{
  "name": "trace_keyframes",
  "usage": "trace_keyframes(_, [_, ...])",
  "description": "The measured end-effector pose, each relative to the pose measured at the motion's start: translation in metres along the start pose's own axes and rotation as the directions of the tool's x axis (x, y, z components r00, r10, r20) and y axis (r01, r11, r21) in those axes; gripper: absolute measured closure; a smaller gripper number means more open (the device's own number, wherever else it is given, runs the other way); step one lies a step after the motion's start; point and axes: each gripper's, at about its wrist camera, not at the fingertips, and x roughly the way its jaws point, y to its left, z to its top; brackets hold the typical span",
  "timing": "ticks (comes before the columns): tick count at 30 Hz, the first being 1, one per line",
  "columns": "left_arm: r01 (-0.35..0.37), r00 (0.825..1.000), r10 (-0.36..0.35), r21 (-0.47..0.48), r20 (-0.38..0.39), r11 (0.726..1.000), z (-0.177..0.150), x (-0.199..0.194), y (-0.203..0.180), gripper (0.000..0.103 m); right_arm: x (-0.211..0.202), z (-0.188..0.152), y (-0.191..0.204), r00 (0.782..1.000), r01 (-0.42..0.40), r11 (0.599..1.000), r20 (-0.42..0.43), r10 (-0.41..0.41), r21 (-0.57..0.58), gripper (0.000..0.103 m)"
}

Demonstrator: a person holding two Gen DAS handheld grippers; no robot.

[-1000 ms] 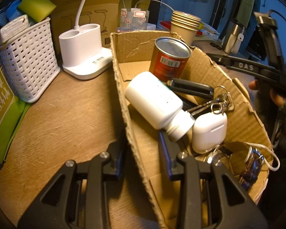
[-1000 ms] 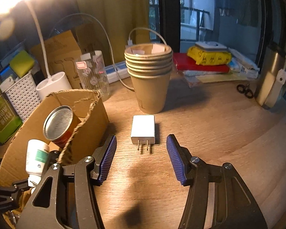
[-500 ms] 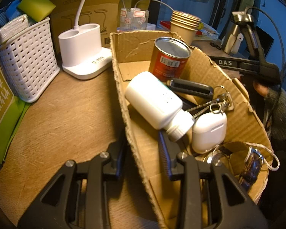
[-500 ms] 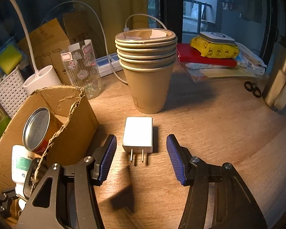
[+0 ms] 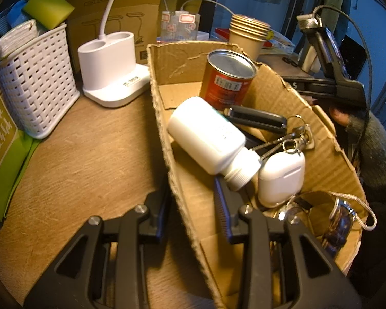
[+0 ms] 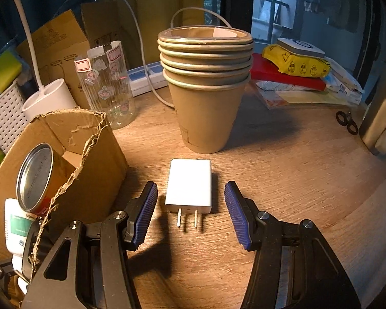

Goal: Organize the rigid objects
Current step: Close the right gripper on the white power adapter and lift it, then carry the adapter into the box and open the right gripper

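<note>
A white plug charger lies flat on the wooden table, prongs toward me. My right gripper is open, its blue pads on either side of the charger, not touching it. My left gripper straddles the near wall of a cardboard box, one finger outside and one inside; whether it grips the wall is unclear. The box holds a red can, a white bottle, keys, a white earbud case and other small items.
A stack of paper cups stands just behind the charger. A clear glass, a white lamp base and a white basket stand behind the box. Scissors and a steel flask are at the right.
My right gripper has moved forward and down, so the charger now lies between its pads. The left gripper and box have stayed still.
</note>
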Motion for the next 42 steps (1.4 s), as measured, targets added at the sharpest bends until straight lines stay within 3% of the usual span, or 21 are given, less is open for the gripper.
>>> trace_keyframes(6, [0.000,1.000,0.000,0.000,0.000,1.000,0.000,0.000,0.000,0.069,0.007,0.002,0.000,1.000,0.001,1.000,-0.024,-0.001,-0.005,0.046])
trace_keyframes(8, [0.000,1.000,0.000,0.000,0.000,1.000,0.000,0.000,0.000,0.069,0.009,0.002,0.001,0.999,0.002,1.000,-0.035,-0.002,-0.008,0.054])
trace_keyframes(9, [0.000,1.000,0.000,0.000,0.000,1.000,0.000,0.000,0.000,0.069,0.009,0.002,0.001,0.999,0.004,1.000,-0.037,-0.004,-0.010,0.064])
trace_keyframes(10, [-0.001,1.000,0.001,0.000,0.000,1.000,0.000,0.000,0.000,0.069,0.009,0.002,0.001,0.999,0.004,1.000,-0.034,-0.004,-0.009,0.066])
trace_keyframes(24, [0.000,1.000,0.000,-0.001,0.000,1.000,0.000,0.000,0.000,0.069,-0.018,-0.008,-0.001,0.999,0.028,1.000,0.039,-0.028,0.006,0.066])
trace_keyframes(42, [0.000,1.000,0.000,-0.001,0.000,1.000,0.000,0.000,0.000,0.069,-0.113,-0.011,0.037,0.977,0.020,0.999,0.215,-0.009,-0.049,0.066])
